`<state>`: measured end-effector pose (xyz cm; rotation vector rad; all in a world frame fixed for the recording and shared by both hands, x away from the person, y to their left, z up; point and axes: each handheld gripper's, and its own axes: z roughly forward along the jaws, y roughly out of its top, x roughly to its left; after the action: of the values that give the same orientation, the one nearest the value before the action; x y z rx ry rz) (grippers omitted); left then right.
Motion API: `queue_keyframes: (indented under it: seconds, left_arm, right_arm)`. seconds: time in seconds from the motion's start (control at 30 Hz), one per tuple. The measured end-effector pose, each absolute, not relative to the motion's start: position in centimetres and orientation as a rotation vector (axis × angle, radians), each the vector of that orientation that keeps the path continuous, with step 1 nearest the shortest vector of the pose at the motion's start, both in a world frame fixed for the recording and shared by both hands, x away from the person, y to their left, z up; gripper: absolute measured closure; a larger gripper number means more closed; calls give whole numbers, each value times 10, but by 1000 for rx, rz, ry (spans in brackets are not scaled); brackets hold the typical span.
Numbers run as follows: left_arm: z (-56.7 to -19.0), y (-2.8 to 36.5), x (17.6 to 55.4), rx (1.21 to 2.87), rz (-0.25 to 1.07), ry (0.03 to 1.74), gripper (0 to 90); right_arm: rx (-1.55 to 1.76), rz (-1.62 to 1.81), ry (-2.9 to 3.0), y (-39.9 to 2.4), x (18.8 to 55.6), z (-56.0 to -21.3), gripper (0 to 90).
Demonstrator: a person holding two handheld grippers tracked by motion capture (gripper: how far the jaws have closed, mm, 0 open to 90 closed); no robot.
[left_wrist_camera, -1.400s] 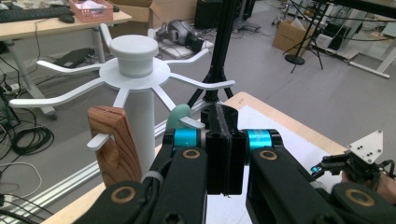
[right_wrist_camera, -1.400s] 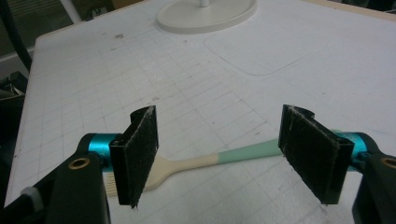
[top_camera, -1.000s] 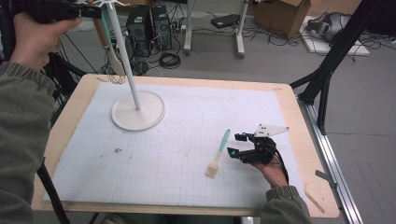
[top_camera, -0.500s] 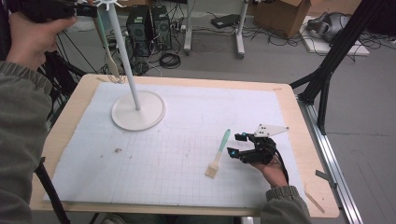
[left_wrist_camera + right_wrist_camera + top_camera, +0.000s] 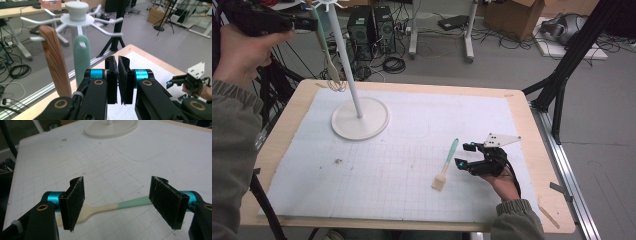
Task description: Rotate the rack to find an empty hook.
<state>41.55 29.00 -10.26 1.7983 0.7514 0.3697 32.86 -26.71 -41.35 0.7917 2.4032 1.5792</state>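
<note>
1. White hook stand with a round flat base [image 5: 360, 119] and a thin pole, upper left of the high view, on the white gridded mat [image 5: 412, 165] that covers the pale wooden table [image 5: 542, 150].
2. Mint-handled whisk [image 5: 328, 52], hanging from a hook arm at the stand's top, upper left of the high view. In the left gripper view its mint handle sits on a white prong beside a brown wooden handle [image 5: 55, 62] on the next prong.
3. Left gripper [image 5: 117, 80], lower centre of its own view, just short of the hung handles. Jaws almost pressed together with nothing between them; they have just been parting by a sliver. Judged: this item is hung and let go.
4. Mint-and-cream pastry brush with pale bristles [image 5: 446, 165], lying flat on the mat, lower right of centre in the high view. Not yet hung.
5. Right gripper [image 5: 465, 155], jaws spread wide, just right of the brush; in its own view the brush handle [image 5: 130, 202] lies across the gap, untouched.
6. Room: the mat between brush and stand is bare; the table's right edge is near the right hand.
</note>
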Motion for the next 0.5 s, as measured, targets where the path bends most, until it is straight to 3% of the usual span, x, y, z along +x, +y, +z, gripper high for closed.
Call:
queue_keyframes:
  seconds: [0.5]
  left_arm:
    - [-115,298,389,1809,377,717,783]
  right_arm:
    - [773,1581,2412,-265,327,-413,280]
